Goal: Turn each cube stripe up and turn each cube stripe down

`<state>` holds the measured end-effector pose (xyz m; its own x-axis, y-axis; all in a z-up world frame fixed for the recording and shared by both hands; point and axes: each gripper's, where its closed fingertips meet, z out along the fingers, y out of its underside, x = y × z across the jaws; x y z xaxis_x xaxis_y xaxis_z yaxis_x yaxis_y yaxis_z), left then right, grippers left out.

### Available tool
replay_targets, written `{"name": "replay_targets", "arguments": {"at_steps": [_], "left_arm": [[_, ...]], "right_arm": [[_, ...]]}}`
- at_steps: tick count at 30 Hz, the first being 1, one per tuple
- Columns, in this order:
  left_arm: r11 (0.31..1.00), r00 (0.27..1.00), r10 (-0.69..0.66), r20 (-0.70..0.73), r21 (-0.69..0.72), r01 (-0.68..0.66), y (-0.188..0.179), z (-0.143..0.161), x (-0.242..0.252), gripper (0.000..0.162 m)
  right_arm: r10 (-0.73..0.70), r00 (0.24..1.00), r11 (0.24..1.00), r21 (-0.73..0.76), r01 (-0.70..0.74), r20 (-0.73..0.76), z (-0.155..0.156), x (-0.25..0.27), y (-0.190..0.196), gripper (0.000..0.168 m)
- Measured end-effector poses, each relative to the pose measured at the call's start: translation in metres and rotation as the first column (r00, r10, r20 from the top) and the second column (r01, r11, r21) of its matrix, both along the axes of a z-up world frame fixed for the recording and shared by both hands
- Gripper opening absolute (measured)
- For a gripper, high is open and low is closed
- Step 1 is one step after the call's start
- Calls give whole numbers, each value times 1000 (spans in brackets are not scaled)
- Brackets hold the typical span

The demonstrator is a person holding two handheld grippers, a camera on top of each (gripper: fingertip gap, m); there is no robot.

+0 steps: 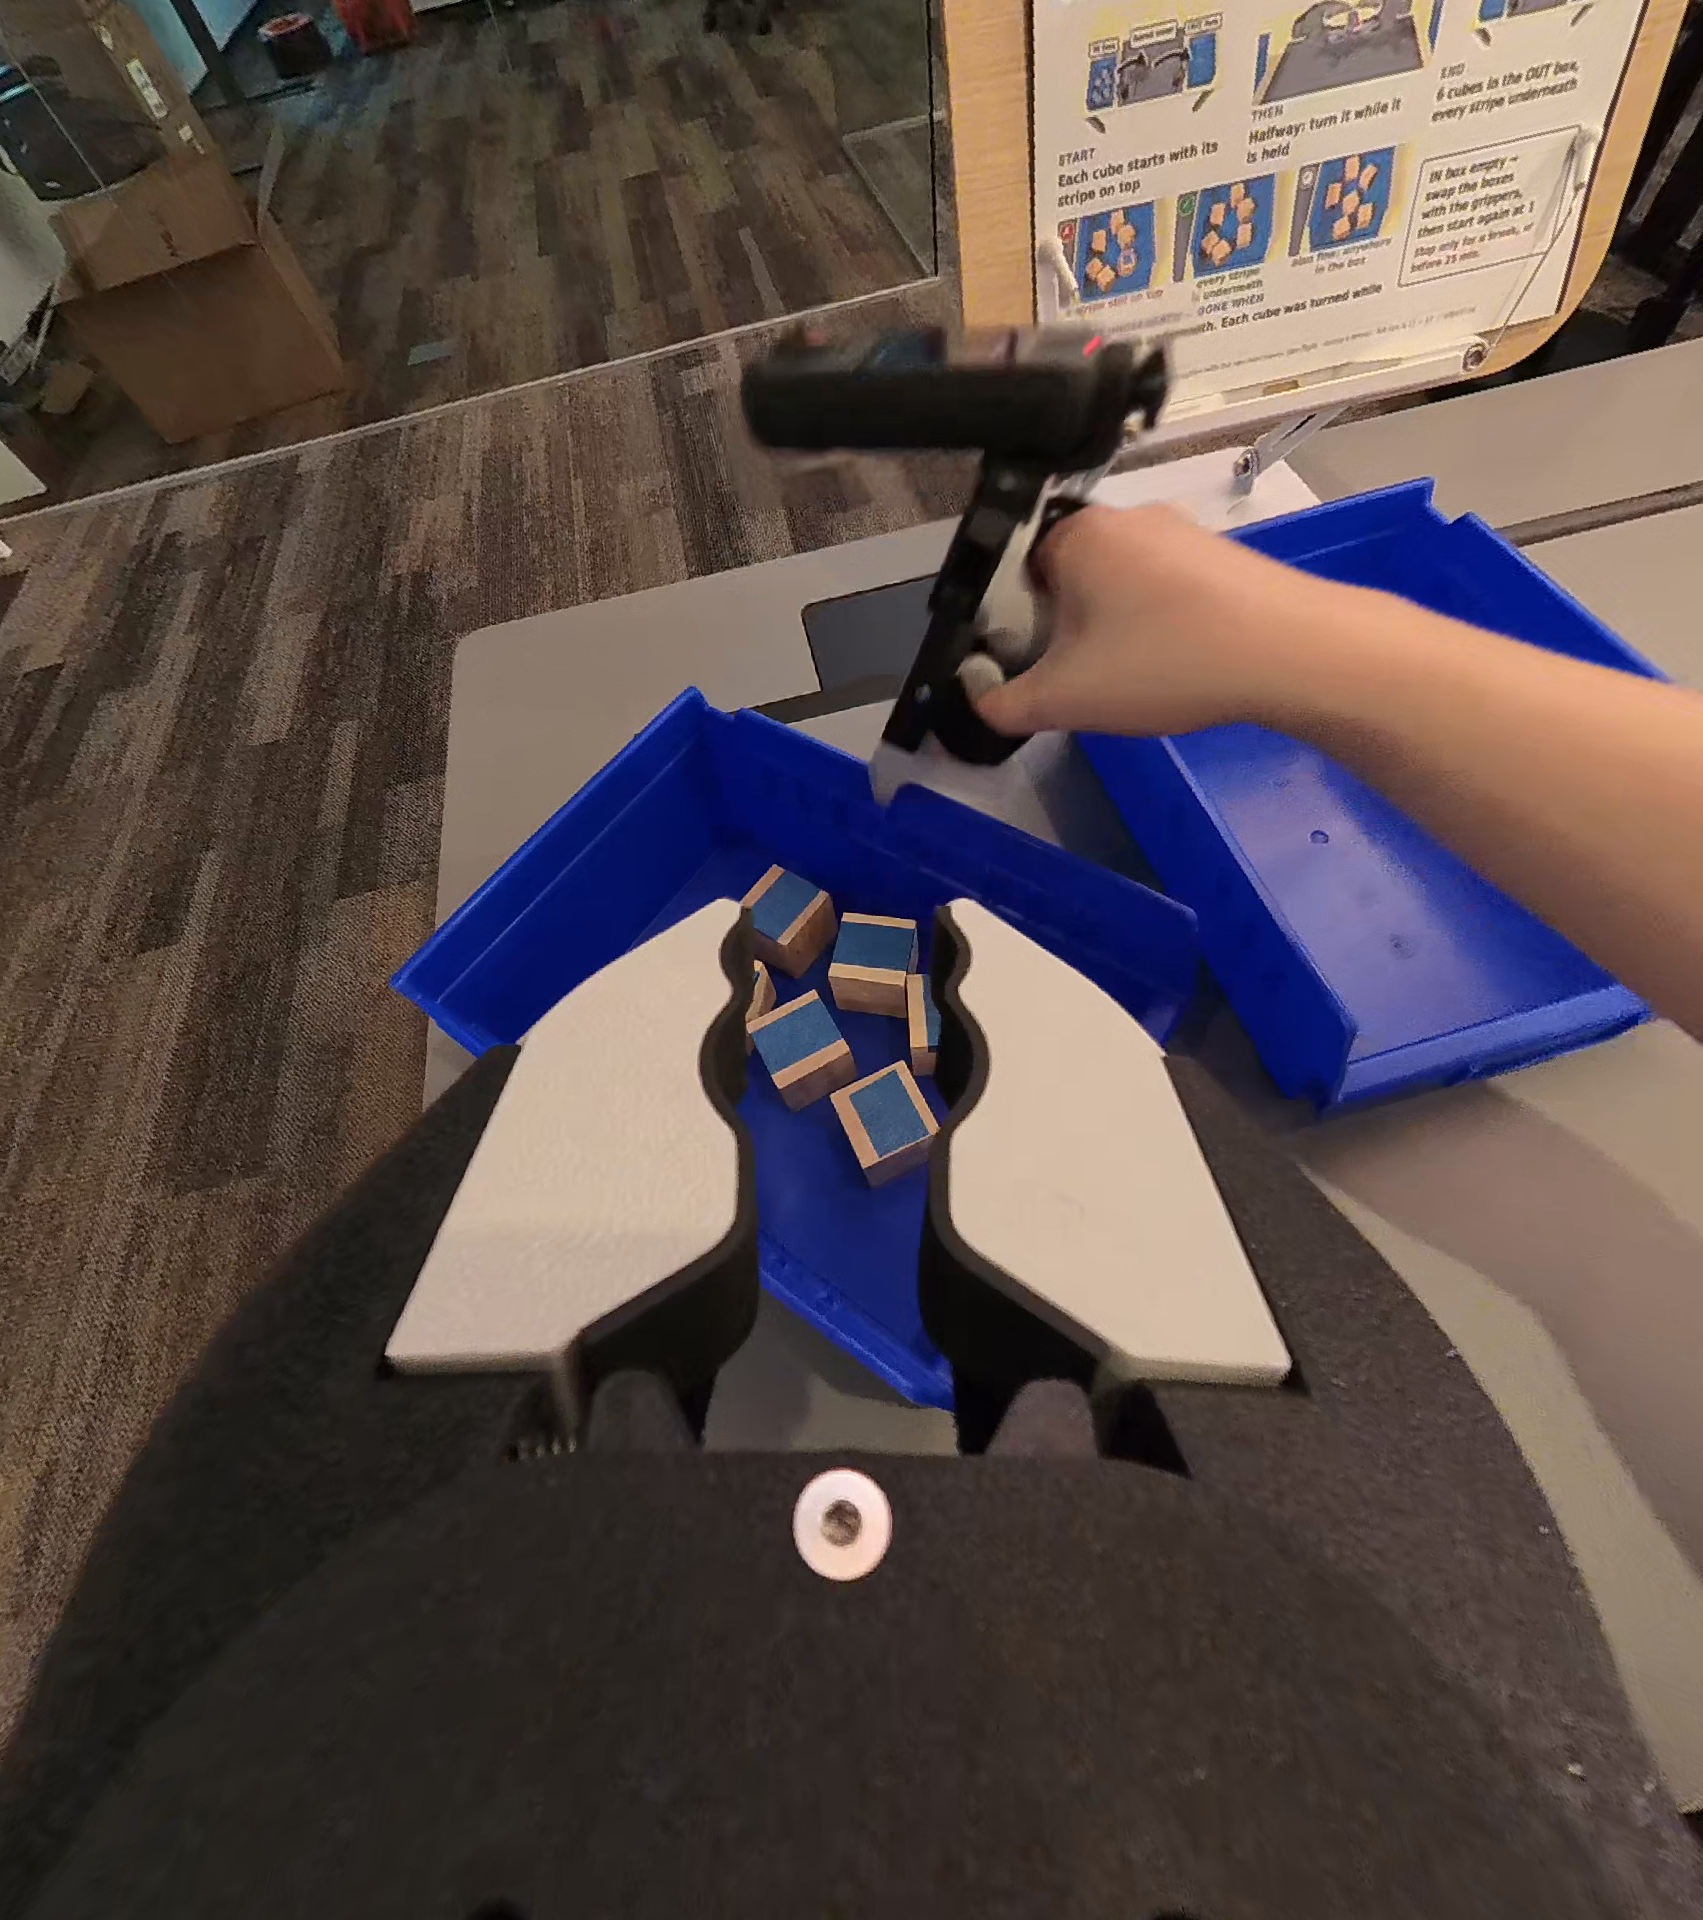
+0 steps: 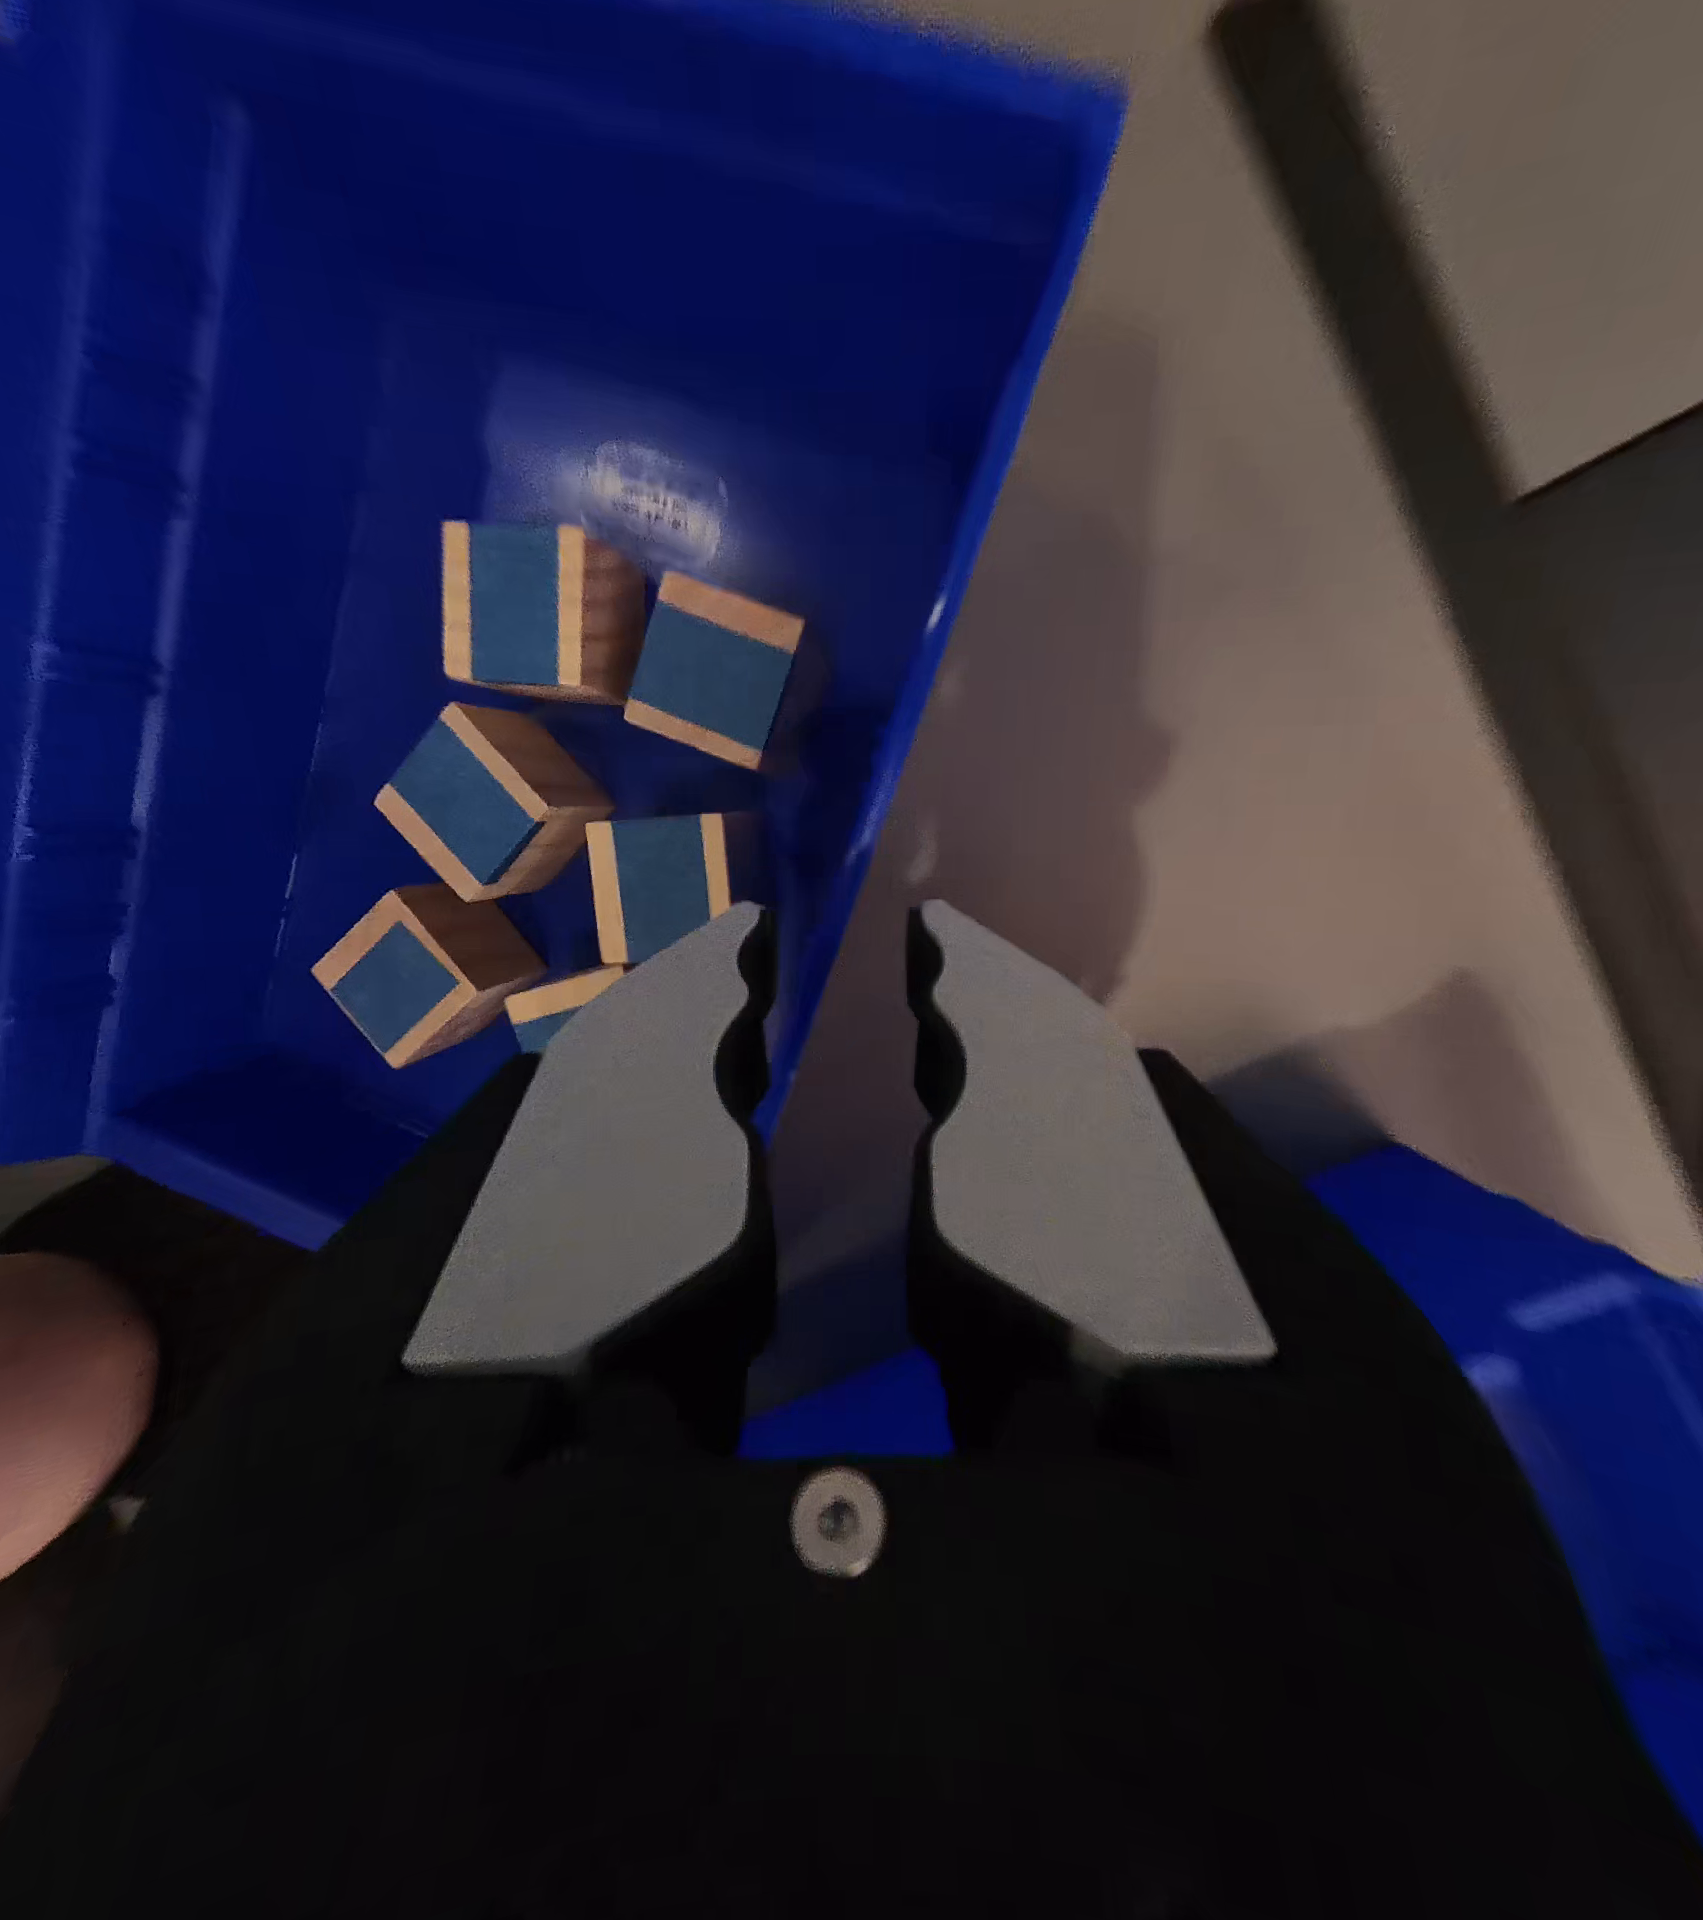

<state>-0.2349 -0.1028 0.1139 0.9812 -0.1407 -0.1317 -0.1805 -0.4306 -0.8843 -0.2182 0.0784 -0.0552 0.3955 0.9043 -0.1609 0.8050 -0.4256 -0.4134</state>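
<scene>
honestly, the trouble i'd watch for is crowding. six small wooden cubes with a blue stripe across the top (image 2: 556, 790) sit bunched in the blue plastic bin nearest the table corner (image 1: 556, 935), all stripe up as far as i can tell, though the sixth is half hidden behind a finger in the right wrist view. several are touching or just beside one another, so a finger coming down between them could nudge a neighbour over or pinch two at once.

the left gripper (image 1: 842, 914) hangs over the cluster with its jaws apart and nothing between them. the right gripper (image 2: 836, 920) hovers at the bin's wall, at about four o'clock from the cubes, jaws parted and empty too. its view is smeared with motion, so a quick reach could clip the rim and jolt the bin.

a second, empty blue plastic bin (image 1: 1366, 862) lies at three o'clock; a cube loosely held while being turned might drop short onto the grey table (image 1: 577, 686).
</scene>
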Motion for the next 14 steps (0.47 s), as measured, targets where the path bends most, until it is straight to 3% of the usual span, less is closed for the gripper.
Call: {"name": "replay_targets", "arguments": {"at_steps": [5,9,11,14], "left_arm": [[1000,999,-27,-17,-11,27,1,-2,7,33],[998,998,-47,-39,-33,46,3,-5,14,33],[997,997,-60,-52,-44,58,4,-7,19,33],[996,995,-74,-72,-51,70,6,-7,25,33]], "right_arm": [[-13,995,952,303,44,-102,59,66,11,30],[-254,966,828,507,237,-38,75,187,41,36],[-435,900,776,497,388,-24,70,257,49,53],[-556,831,804,263,533,16,35,315,34,58]]}}
